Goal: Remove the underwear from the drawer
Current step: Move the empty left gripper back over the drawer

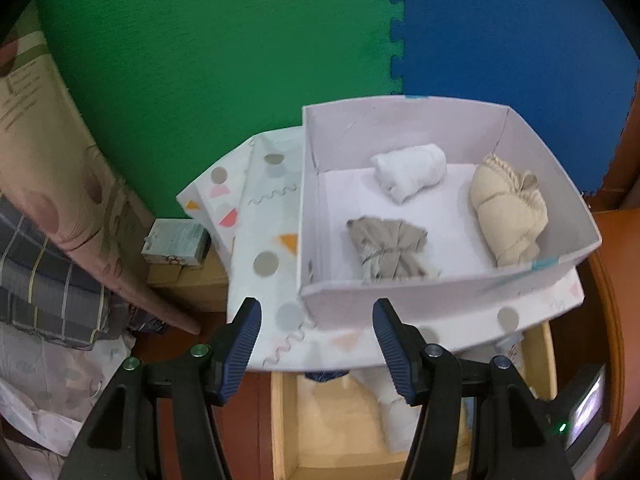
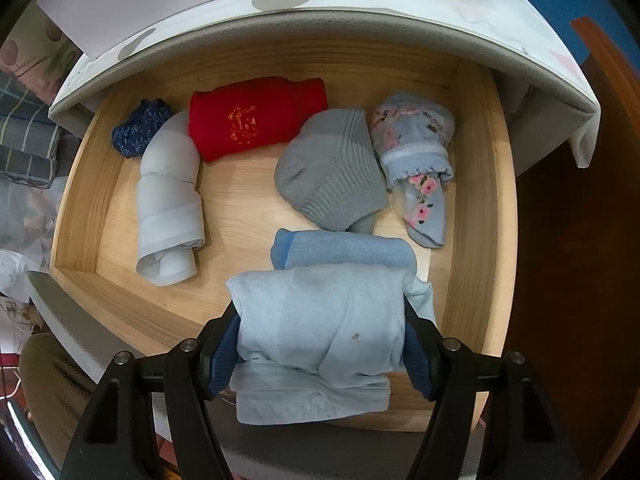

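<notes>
In the right wrist view my right gripper [image 2: 320, 336] is shut on a folded pale blue underwear [image 2: 320, 320], held over the near end of the open wooden drawer [image 2: 476, 208]. Deeper in the drawer lie a blue roll [image 2: 344, 248], a grey knit piece [image 2: 332, 172], a floral piece [image 2: 416, 160], a red roll [image 2: 256, 116], a pale rolled piece [image 2: 168, 200] and a dark blue bundle [image 2: 140, 128]. In the left wrist view my left gripper [image 1: 316, 344] stands open and holds nothing, above the front wall of a white box [image 1: 400, 292] that contains a white roll [image 1: 408, 172], a beige roll [image 1: 508, 212] and a taupe bundle [image 1: 388, 248].
The white box sits on a spotted cloth [image 1: 264, 240] covering the cabinet top above the drawer [image 1: 320, 432]. Green [image 1: 220, 60] and blue [image 1: 512, 40] foam mats form the wall behind. Bedding and a small carton [image 1: 176, 240] lie at the left. A dark device with a green light [image 1: 580, 424] is at the right.
</notes>
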Tool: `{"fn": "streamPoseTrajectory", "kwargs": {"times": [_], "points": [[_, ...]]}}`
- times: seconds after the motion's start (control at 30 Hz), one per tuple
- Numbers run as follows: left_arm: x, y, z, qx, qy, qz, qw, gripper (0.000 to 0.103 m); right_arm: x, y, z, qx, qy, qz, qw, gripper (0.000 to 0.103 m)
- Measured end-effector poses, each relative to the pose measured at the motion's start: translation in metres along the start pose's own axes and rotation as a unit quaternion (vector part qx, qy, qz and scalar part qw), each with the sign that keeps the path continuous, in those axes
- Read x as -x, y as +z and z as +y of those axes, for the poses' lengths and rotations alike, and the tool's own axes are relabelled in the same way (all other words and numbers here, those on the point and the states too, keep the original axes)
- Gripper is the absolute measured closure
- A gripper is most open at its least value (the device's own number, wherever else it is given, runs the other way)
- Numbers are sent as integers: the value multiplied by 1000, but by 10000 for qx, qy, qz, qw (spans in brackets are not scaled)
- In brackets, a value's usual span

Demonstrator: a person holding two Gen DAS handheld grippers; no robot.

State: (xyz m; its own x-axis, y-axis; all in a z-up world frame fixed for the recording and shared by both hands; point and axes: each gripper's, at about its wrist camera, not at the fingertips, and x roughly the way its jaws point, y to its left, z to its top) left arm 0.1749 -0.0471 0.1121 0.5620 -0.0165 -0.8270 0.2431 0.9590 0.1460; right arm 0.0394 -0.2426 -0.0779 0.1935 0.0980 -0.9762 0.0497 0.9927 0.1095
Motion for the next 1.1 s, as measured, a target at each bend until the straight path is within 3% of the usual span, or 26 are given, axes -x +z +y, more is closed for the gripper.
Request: {"fn": "streamPoseTrajectory", "kwargs": {"times": [0.27,0.6,0.77,1.1], "points": [[-13,-62,5,137,111,159,9997,43,1,0,1,26,-77,-39,10000,37],[-58,-137,0,432,193,590,9971,43,1,1,2,29,-159,-44,9999,37],[-74,-158,-1,491,209,761,9957,43,2,1,3,28,-183,-44,9998,37],[-81,-175,10,650,291,701,9950,43,2,1,3,16,-255,-72,9996,37]]}}
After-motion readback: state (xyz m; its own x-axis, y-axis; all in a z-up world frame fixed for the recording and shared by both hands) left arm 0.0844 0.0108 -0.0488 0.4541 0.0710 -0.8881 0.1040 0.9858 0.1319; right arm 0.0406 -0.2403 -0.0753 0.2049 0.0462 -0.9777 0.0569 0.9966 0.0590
